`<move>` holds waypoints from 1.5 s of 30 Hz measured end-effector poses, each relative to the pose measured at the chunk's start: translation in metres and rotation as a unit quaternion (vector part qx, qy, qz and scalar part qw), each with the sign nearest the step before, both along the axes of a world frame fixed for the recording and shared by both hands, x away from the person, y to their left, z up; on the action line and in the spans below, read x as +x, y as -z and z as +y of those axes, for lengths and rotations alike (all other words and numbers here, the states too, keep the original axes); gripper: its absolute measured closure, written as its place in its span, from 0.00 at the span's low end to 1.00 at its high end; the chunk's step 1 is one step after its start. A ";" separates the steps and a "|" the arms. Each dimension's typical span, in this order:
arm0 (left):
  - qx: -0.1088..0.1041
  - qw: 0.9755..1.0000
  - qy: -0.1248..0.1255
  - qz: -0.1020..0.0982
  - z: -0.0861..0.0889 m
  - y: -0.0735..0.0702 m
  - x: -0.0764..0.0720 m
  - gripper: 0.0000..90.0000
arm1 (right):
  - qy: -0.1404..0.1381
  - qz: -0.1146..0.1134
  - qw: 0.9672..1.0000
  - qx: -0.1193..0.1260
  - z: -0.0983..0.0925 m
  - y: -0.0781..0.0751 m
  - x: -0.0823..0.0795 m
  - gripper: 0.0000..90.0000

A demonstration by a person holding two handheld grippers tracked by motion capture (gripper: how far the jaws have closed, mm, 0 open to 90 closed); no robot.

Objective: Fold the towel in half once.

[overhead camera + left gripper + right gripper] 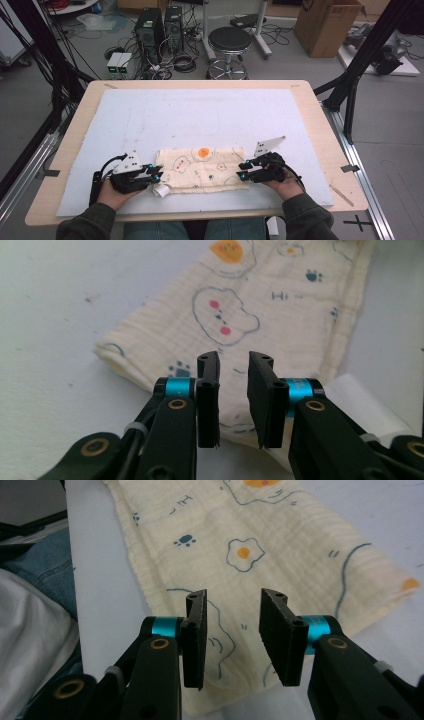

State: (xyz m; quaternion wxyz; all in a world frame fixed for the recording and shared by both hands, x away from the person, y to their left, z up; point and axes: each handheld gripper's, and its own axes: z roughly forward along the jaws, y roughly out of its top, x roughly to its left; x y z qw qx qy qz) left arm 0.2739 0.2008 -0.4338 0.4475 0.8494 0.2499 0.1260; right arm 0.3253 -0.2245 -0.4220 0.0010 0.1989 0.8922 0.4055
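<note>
A folded cream cloth (202, 170) printed with cartoon animals and eggs lies flat near the front of the table. My left gripper (159, 175) sits at the cloth's left end. In the left gripper view, the cloth (240, 300) lies under and beyond the parted jaws of that gripper (234, 360), with nothing pinched between them. My right gripper (241, 172) sits at the cloth's right end. In the right gripper view, that gripper (232, 597) hangs open over the cloth (280, 545), its pads apart. A white tag (360, 400) sticks out at the cloth's near left corner.
A white mat (200, 115) covers most of the wooden table (325, 130). Beyond the far edge, a stool (229, 40), computer towers (150, 30) and a cardboard box (325, 25) stand on the floor. The person's lap (35, 565) is close to the front edge.
</note>
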 end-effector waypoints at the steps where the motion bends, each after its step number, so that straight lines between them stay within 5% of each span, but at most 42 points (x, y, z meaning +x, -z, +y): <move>1: 0.007 1.000 0.005 0.002 -0.001 0.001 -0.001 0.83 | -0.001 0.002 1.000 -0.002 0.001 0.002 0.000 0.71; 8: 0.015 0.999 0.025 0.032 0.002 0.007 -0.005 0.78 | -0.021 0.000 0.999 -0.024 0.006 0.010 -0.006 0.71; 16: 0.032 0.999 0.022 0.019 0.003 0.008 -0.006 0.76 | -0.029 -0.025 0.998 -0.047 0.007 0.013 -0.013 0.77; 27: 0.048 0.999 0.012 0.002 -0.003 0.006 -0.005 0.96 | -0.033 -0.009 0.999 -0.036 0.005 0.011 -0.012 0.95; 36: 0.032 0.999 0.007 -0.008 0.001 0.001 -0.006 0.98 | -0.030 -0.013 0.999 -0.007 0.001 0.005 -0.012 0.96; 42: 0.004 0.999 0.036 0.000 0.001 -0.002 -0.009 0.80 | -0.030 -0.011 1.000 0.000 0.000 0.004 -0.013 0.96; 45: 0.012 0.998 0.055 0.006 -0.003 0.000 -0.010 0.79 | -0.038 -0.004 0.999 -0.009 0.002 0.006 -0.013 0.89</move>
